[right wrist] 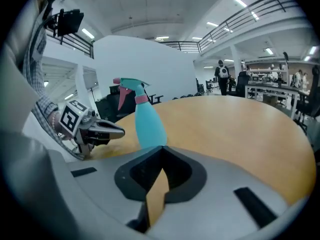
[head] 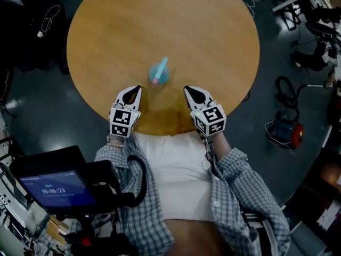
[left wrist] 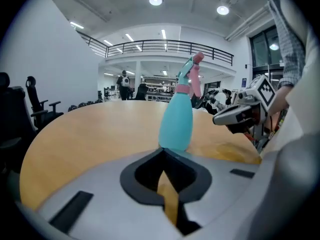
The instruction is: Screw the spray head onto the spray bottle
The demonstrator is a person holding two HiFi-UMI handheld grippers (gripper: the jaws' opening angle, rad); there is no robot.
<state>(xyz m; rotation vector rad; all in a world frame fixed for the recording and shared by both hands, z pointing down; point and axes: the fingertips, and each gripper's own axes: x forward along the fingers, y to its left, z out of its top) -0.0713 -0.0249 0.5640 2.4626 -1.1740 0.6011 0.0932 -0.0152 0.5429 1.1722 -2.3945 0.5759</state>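
Screen (head: 50, 190), lower left: timer-style digits, seemingly 00:00:23; smaller line above illegible. No other readable text.

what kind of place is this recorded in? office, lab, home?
Probably a large open lab or workshop hall: a railed mezzanine overhead, workbenches in the background, and cables and gear lying around the round wooden table.

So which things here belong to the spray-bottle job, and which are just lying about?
Job: teal plastic spray bottle standing on the round wooden table; teal-and-pink spray head sitting on top of it; left gripper and right gripper, both shut and empty.

Lying about: red-and-blue device off to the table's right; lit screen near the person; black office chairs.
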